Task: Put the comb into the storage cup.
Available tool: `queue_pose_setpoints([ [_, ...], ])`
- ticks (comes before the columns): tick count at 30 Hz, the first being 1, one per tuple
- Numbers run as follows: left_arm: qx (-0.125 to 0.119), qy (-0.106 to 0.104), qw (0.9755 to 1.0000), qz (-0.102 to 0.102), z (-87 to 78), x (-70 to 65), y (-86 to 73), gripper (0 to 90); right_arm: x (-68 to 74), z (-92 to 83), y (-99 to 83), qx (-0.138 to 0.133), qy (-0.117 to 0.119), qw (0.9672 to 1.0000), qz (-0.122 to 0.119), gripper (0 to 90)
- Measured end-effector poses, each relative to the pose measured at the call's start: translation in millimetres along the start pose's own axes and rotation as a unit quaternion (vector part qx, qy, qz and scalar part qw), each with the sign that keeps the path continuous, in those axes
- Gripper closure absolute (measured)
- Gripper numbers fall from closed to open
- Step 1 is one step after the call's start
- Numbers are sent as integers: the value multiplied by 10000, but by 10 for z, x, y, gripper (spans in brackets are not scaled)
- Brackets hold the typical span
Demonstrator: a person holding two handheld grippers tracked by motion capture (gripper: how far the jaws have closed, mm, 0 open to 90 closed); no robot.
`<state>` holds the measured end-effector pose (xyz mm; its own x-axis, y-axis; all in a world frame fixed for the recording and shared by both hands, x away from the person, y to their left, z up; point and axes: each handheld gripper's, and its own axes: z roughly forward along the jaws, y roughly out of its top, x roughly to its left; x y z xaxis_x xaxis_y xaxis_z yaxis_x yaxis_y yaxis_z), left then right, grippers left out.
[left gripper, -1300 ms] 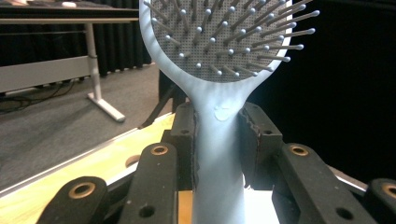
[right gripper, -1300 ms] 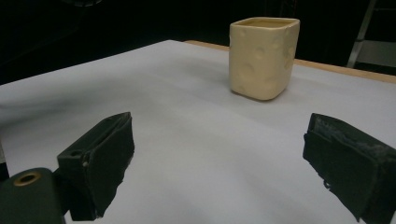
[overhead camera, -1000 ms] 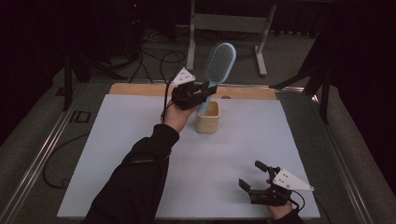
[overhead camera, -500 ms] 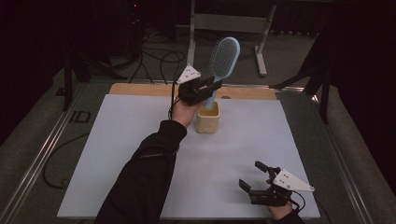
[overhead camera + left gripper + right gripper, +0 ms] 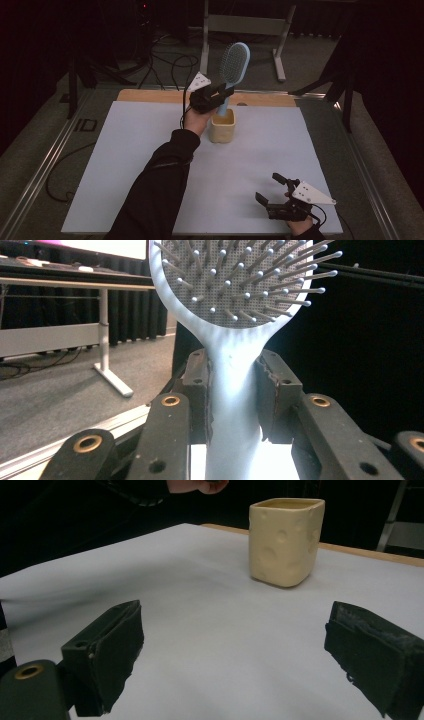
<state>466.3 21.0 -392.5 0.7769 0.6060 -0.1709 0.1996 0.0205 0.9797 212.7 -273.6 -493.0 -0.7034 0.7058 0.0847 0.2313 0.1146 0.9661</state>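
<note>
A light blue hairbrush [image 5: 233, 67] stands upright with its handle over a cream, cheese-patterned cup [image 5: 223, 126] at the back middle of the white table. My left gripper [image 5: 218, 96] is shut on the brush handle, just above the cup's rim. In the left gripper view the handle [image 5: 234, 405] is pinched between both jaws, with the bristled head [image 5: 235, 275] above. Whether the handle's tip is inside the cup I cannot tell. My right gripper [image 5: 272, 192] rests open near the table's front right edge; the cup [image 5: 286, 540] stands well ahead of it.
A white sheet [image 5: 140, 150] covers the table, with a wooden strip [image 5: 150, 95] along its far edge. Cables [image 5: 165, 60] and a grey metal stand [image 5: 240, 25] lie on the floor behind. A metal rail [image 5: 45, 170] runs along the left side.
My left gripper has carried the brush a little to the right and tipped it more upright, so its handle now stands over the cup. The right gripper has not moved.
</note>
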Motion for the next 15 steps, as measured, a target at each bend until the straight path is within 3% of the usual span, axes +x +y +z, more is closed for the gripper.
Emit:
queue_pose_setpoints([
  [3, -45, -7, 10000, 63, 20, 20, -57, 701, -2, -3, 0, 7, 13, 10000, -2, 88],
  [15, 110, -7, 9998, -177, 121, 121, -286, 701, 3, 0, 0, 8, 26, 10000, 12, 88],
])
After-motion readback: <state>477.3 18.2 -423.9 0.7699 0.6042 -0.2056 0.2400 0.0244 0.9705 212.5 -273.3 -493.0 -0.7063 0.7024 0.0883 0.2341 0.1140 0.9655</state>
